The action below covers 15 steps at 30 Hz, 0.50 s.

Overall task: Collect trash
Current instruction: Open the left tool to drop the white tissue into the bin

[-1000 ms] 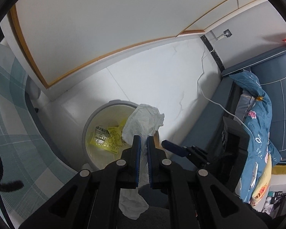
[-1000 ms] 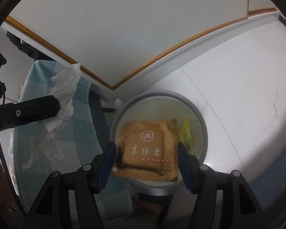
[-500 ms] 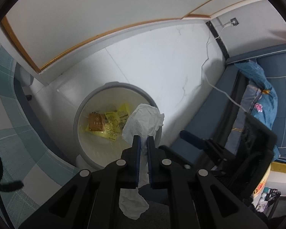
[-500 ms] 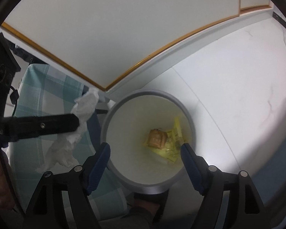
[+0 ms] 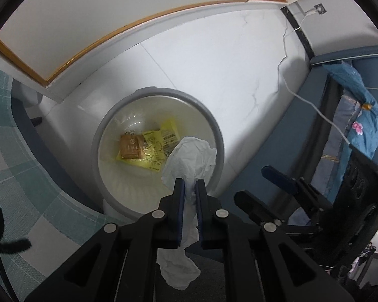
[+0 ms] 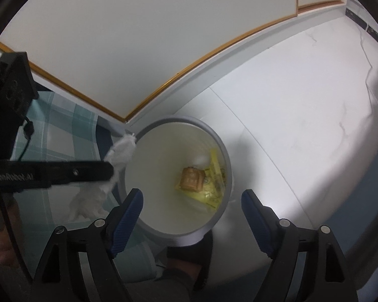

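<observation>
White marble-look floor tiles meet a pale wall with an orange-trimmed skirting, and against that corner stands a grey-rimmed waste bin (image 5: 215,136) lined in cream. At its bottom now lies the brown snack packet (image 6: 191,179), resting on a yellow wrapper (image 5: 161,148); a second ago that packet hung between the jaws of the right gripper (image 6: 192,209), which have just been opening and now stand wide and empty above the bin. That piece of trash is delivered. The left gripper (image 5: 189,196) has come down over the bin's near rim, its jaws narrow around a crumpled white tissue (image 5: 189,158), and they have just begun to open, though the tissue is still between them and has not fallen. Judging by this, the tissue's release is the step in hand; its upper part hangs over the opening, its tail trails below the jaws, so it should drop inside.
</observation>
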Available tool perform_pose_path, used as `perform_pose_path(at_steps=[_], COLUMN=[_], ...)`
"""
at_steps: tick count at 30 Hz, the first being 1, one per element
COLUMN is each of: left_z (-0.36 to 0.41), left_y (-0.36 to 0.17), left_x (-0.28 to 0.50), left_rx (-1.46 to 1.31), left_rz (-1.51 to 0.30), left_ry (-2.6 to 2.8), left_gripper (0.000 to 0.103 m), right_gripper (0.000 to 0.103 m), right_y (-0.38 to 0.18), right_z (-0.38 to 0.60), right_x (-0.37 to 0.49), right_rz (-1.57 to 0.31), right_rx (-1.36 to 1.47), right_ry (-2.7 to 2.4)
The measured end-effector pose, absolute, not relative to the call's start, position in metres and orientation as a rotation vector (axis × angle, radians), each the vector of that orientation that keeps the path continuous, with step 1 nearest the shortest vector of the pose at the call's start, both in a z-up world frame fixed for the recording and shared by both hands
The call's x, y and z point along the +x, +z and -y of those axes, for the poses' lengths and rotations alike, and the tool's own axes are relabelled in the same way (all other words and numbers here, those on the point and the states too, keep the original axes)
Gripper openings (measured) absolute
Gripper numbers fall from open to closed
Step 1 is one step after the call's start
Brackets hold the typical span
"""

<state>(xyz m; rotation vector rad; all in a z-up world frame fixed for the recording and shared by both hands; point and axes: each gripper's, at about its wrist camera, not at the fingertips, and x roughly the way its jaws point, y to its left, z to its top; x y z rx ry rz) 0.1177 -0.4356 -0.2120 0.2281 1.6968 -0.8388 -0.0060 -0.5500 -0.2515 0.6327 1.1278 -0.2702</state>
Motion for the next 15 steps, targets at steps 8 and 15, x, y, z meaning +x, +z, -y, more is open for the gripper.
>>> perform_pose_path(at_steps=[8, 15], left_z=[0.429, 0.419], left_y=[-0.209, -0.197], left_x=[0.122, 0.120], left_rx=[0.214, 0.244], left_rz=[-1.660, -1.572], left_ry=[-0.785, -0.719], left_gripper=[0.061, 0.071], right_gripper=[0.081, 0.083], right_y=[-0.246, -0.239], right_z=[0.556, 0.556], right_x=[-0.007, -0.009], right_rz=[-1.126, -1.107], right_rx=[0.637, 0.635], right_ry=[-0.266, -0.279])
